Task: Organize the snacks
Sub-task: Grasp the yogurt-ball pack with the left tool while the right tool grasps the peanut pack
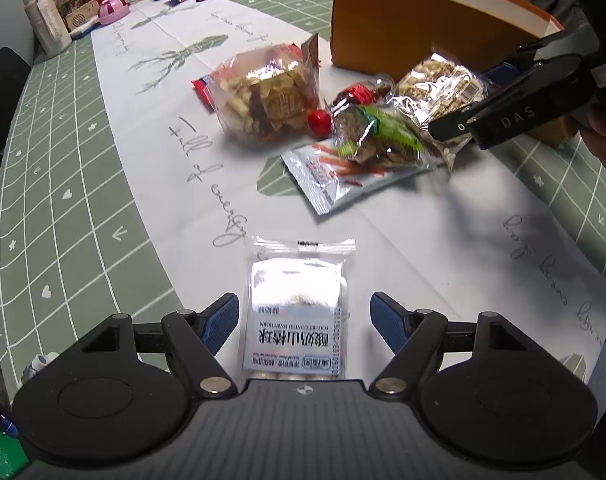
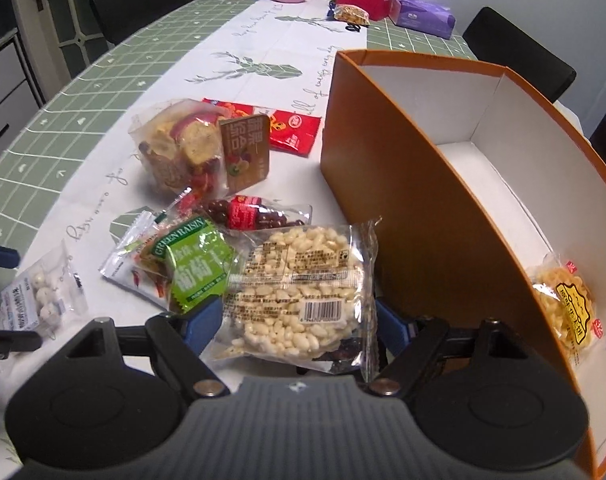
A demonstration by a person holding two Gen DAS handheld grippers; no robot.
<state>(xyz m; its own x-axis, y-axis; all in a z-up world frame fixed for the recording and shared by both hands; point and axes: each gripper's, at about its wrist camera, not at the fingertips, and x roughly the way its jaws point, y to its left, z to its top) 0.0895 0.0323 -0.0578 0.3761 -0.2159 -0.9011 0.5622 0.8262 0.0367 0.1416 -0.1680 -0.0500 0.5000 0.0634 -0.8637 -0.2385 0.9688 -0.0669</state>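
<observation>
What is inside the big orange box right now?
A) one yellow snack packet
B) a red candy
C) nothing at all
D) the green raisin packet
A: in the right wrist view, the orange box holds a single yellow snack packet on its white floor, while the green raisin packet lies outside on the table.

Bare cloth flanks my left gripper (image 1: 304, 322); ahead, snack packets (image 1: 355, 136) crowd the way. Beside my right gripper (image 2: 299, 326), the orange box (image 2: 415, 184) wall blocks.
</observation>
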